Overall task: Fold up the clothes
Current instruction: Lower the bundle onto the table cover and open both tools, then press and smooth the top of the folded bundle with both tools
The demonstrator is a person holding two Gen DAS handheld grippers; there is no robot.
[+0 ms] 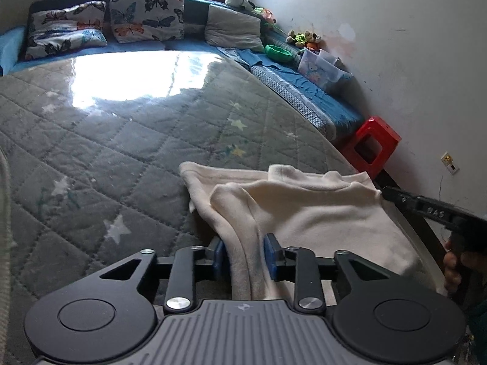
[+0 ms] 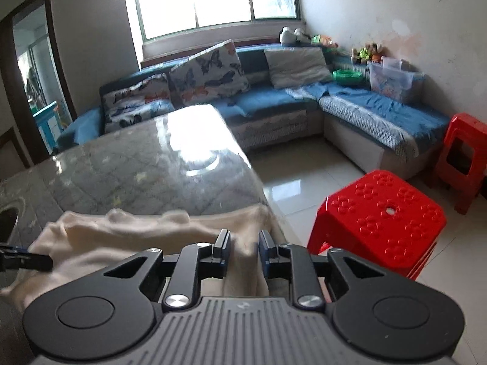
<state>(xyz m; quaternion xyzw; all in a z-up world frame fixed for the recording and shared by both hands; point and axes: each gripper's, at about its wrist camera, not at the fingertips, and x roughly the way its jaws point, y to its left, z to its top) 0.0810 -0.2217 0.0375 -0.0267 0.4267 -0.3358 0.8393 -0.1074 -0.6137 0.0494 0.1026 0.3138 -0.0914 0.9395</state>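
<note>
A cream fleece garment (image 1: 307, 210) lies bunched at the near right corner of the quilted grey table (image 1: 121, 140). My left gripper (image 1: 245, 255) is shut on a thick fold of its near edge. In the left wrist view my right gripper's black fingers (image 1: 395, 196) meet the garment's right corner. In the right wrist view the garment (image 2: 127, 231) lies along the table edge and my right gripper (image 2: 244, 249) is shut on a fold of it. My left gripper's fingers (image 2: 27, 260) show at the left, touching the cloth.
A blue corner sofa (image 2: 274, 103) with butterfly cushions (image 1: 146, 12) lies beyond the table. A red stool (image 2: 377, 219) stands just right of the table corner, another (image 2: 462, 155) by the wall. A clear plastic box (image 1: 322, 67) and a green bowl (image 1: 278, 53) sit on the sofa.
</note>
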